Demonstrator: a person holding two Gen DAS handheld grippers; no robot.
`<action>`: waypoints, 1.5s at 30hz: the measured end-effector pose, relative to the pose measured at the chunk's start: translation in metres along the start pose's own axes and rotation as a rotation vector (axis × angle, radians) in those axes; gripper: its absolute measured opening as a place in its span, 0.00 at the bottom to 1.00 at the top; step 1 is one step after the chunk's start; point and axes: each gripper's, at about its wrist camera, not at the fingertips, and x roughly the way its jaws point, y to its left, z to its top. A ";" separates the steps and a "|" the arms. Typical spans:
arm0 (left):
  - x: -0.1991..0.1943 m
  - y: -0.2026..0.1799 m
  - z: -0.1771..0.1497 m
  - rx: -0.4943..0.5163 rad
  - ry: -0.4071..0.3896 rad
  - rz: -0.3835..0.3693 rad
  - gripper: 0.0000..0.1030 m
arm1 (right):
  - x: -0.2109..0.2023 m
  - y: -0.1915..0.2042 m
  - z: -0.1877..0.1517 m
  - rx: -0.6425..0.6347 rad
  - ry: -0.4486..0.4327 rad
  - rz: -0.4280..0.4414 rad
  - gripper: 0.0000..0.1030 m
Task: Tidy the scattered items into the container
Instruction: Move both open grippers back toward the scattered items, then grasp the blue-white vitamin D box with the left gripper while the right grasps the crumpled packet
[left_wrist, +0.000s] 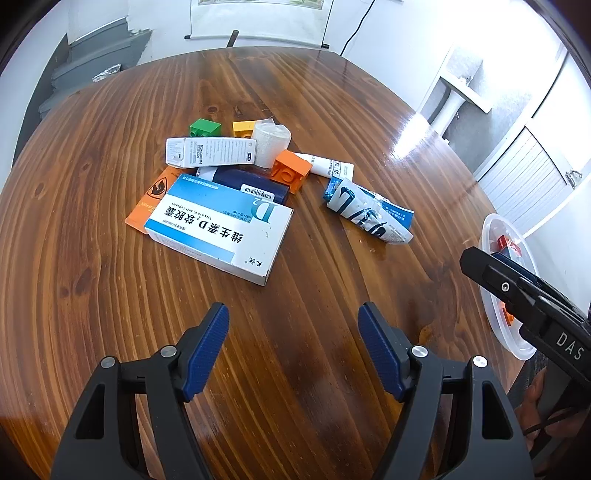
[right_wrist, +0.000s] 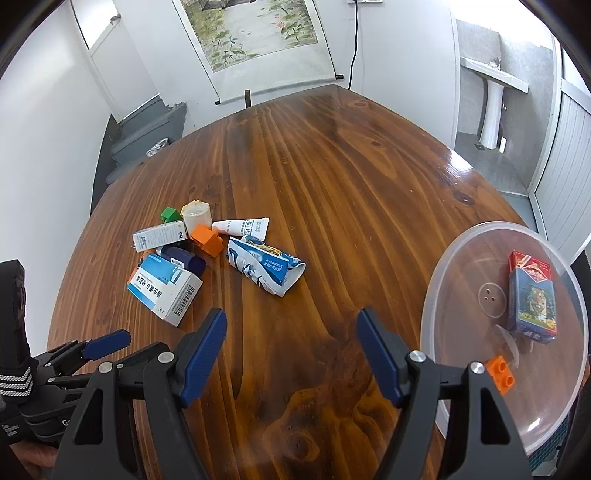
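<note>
- Nearest in each wrist view are that tool's own blue pads: the left tool (left_wrist: 293, 345) and the right tool (right_wrist: 291, 350) both stand wide with nothing between the jaws, hovering over bare wood of the table (right_wrist: 332, 166).
- Both tilt down toward the table, probably to choose the next pick.
- At the near right edge sits the clear round container (right_wrist: 461, 258), already holding a playing-card box (right_wrist: 532, 299) and a small orange brick (right_wrist: 501, 374); it lies close to the right tool, which suits drop-offs from that side.
- The left view shows only a sliver of the container, half hidden by the right tool's arm; the right view shows its contents plainly.
- Farther, to the left, lies the clutter: the blue-and-white vitamin box (left_wrist: 218, 232) nearest, resting on an orange packet (left_wrist: 147, 206) and against a dark blue tube (left_wrist: 251, 182).
- A crumpled blue-white pouch (left_wrist: 369, 212) lies apart to the right.
- Beyond are an orange block (left_wrist: 291, 170), a white tube (left_wrist: 330, 168), a long white carton (left_wrist: 210, 151), a bandage roll (left_wrist: 271, 142), then a green block (left_wrist: 205, 129) and a yellow block (left_wrist: 243, 128).
- The yellow block and orange packet are clear only in the left view.
</note>
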 end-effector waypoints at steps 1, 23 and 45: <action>0.001 0.001 0.000 -0.001 -0.001 -0.002 0.74 | 0.001 0.001 0.000 -0.002 0.001 -0.001 0.74; 0.012 0.003 -0.002 -0.023 0.016 0.001 0.74 | 0.013 0.004 0.000 -0.007 0.037 -0.002 0.76; 0.039 0.060 0.035 -0.330 0.045 -0.024 0.74 | 0.042 0.007 0.011 -0.027 0.076 -0.008 0.76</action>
